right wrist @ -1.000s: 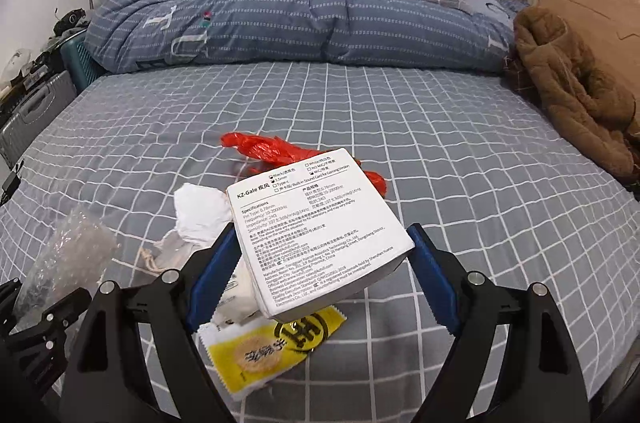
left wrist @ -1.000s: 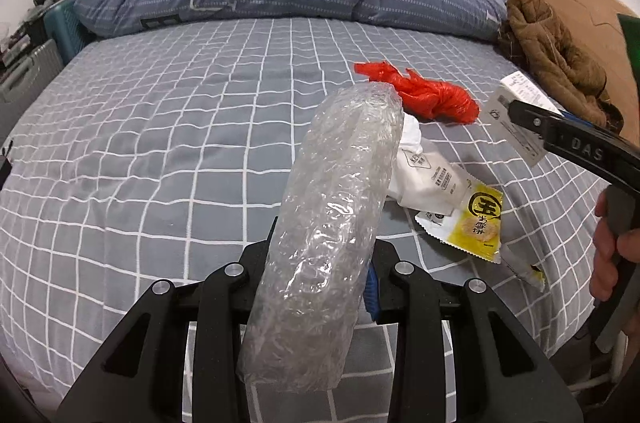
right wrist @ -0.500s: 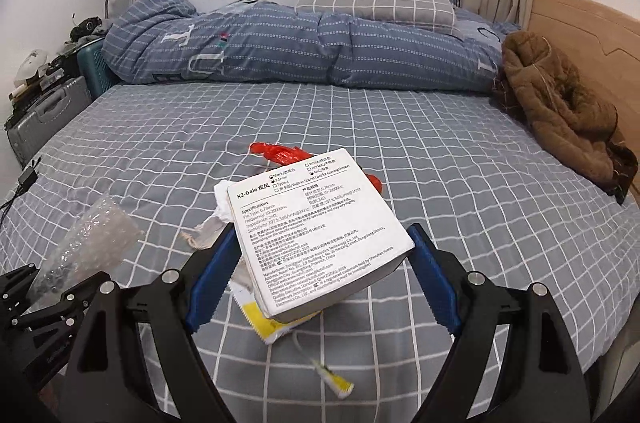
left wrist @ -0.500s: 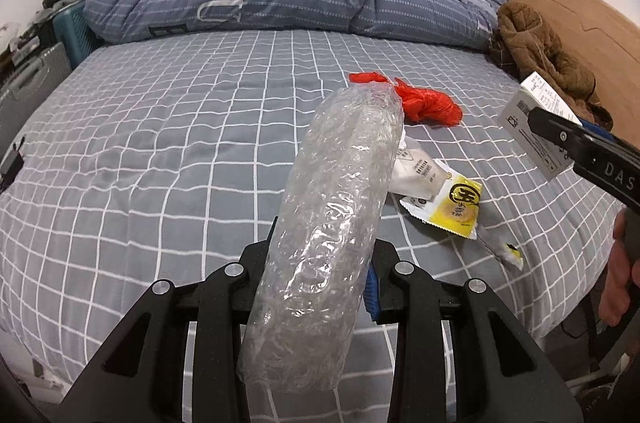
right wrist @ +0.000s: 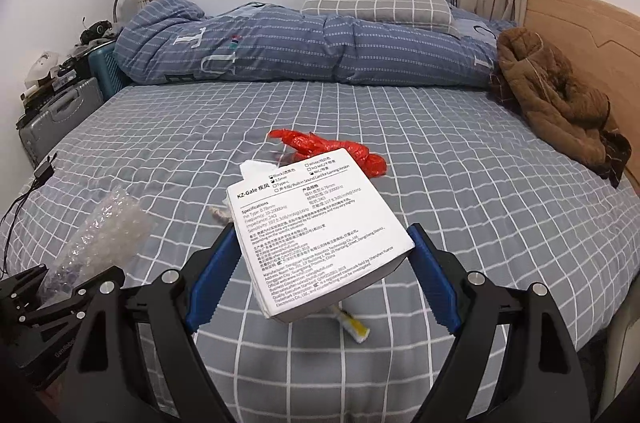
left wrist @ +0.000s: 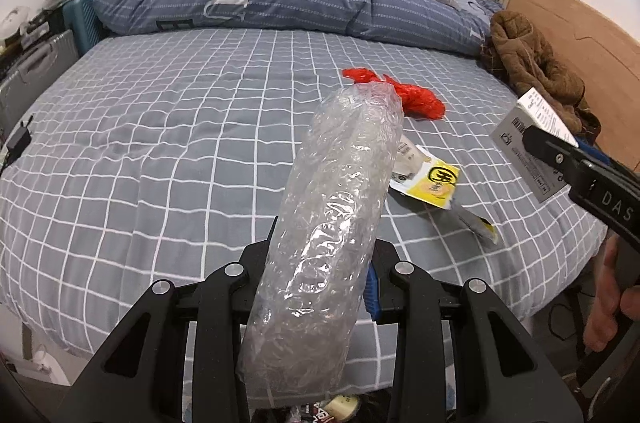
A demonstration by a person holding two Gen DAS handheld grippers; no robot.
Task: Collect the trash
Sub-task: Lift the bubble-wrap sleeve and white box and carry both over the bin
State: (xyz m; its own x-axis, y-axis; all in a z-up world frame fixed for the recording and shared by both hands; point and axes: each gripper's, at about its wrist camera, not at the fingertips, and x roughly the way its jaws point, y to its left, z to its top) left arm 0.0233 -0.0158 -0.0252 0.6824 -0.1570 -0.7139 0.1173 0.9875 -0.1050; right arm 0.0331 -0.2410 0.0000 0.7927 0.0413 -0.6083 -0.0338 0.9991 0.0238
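Over the near edge of the bed [right wrist: 460, 151] both hands are already loaded, so the next pickup isn't really what matters, it's where the stuff gets dumped. Left gripper [left wrist: 320, 287] is clamped on a roll of bubble wrap [left wrist: 336, 223], whose long axis runs straight out along the fingers and a bit up, so it blocks a good chunk of that camera. Right gripper [right wrist: 320, 259] has its blue pads squeezing a white box [right wrist: 316, 231] by its two side edges, label face up and tilted, jaws spread wide because the box is wide.

Leftover trash sits on the bed ahead of both grippers: a red plastic bag [right wrist: 332, 149] furthest out, a yellow wrapper [left wrist: 434, 181] with some white packaging [left wrist: 406, 159] nearer, and a small yellow-tipped sachet [right wrist: 354, 327] close to the mattress edge. It all lies between the two hands but closer to the right one.

Down at the very bottom of the left view something dark with printed wrappers peeks out under the bubble wrap, maybe a bin [left wrist: 340, 407], but it's cut off so hard to say. In the right view the box hides most of the yellow wrapper
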